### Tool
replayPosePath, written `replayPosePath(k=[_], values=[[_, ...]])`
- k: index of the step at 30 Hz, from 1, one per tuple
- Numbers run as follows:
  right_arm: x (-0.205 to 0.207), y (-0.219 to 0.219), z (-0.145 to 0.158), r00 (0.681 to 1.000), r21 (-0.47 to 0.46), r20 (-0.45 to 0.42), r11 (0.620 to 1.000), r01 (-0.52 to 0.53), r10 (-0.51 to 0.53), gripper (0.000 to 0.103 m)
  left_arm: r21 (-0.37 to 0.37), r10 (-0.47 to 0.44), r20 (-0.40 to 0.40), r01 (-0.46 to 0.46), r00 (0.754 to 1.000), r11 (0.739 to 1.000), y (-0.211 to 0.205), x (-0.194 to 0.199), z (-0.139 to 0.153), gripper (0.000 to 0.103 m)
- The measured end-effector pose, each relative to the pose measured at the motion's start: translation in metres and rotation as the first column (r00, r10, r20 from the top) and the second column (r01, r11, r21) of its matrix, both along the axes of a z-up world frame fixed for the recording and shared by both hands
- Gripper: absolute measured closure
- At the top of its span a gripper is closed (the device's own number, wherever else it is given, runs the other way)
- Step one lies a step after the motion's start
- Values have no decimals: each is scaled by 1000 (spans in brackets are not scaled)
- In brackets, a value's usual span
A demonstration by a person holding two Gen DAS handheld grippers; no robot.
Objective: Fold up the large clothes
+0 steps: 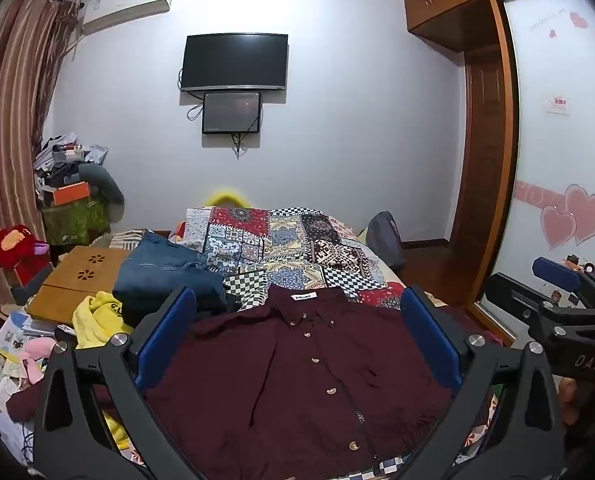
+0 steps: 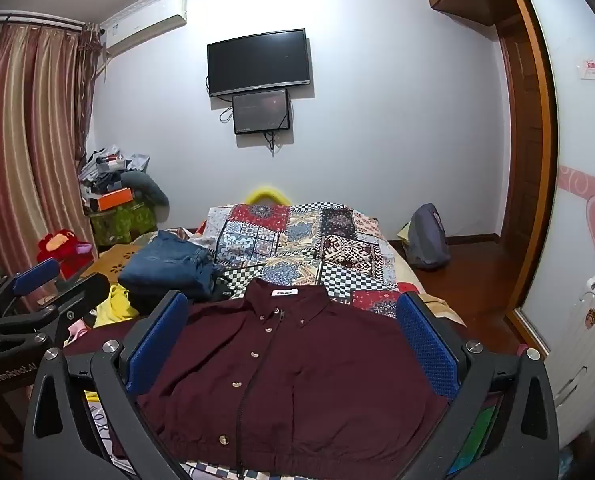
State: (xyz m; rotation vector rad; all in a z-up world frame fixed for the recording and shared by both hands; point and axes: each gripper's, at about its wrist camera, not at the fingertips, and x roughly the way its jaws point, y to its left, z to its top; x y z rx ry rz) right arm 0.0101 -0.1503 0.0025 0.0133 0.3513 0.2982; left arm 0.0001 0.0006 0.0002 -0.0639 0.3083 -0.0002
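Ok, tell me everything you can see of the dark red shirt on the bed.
The dark red shirt is a maroon button-up of woven-looking cloth. It has a collar with small buttons at the tips, a white label inside the neck, a row of pale buttons down the front, a dark zip line beside them and a gathered hem. It lies spread flat, front up and fastened, collar toward the far wall, on the patchwork bedspread. Folded jeans lie apart at its upper left. Neither gripper touches it.

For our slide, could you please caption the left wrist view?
Open left tongs above a maroon shirt spread on the bed.
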Motion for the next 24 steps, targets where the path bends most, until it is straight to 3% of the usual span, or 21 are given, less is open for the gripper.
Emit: replayPosePath(k=[24], values=[[1, 0, 3, 1000, 4, -5, 1000, 1, -1, 0, -4, 16, -17, -16, 1000, 1000, 8, 8, -6, 0]])
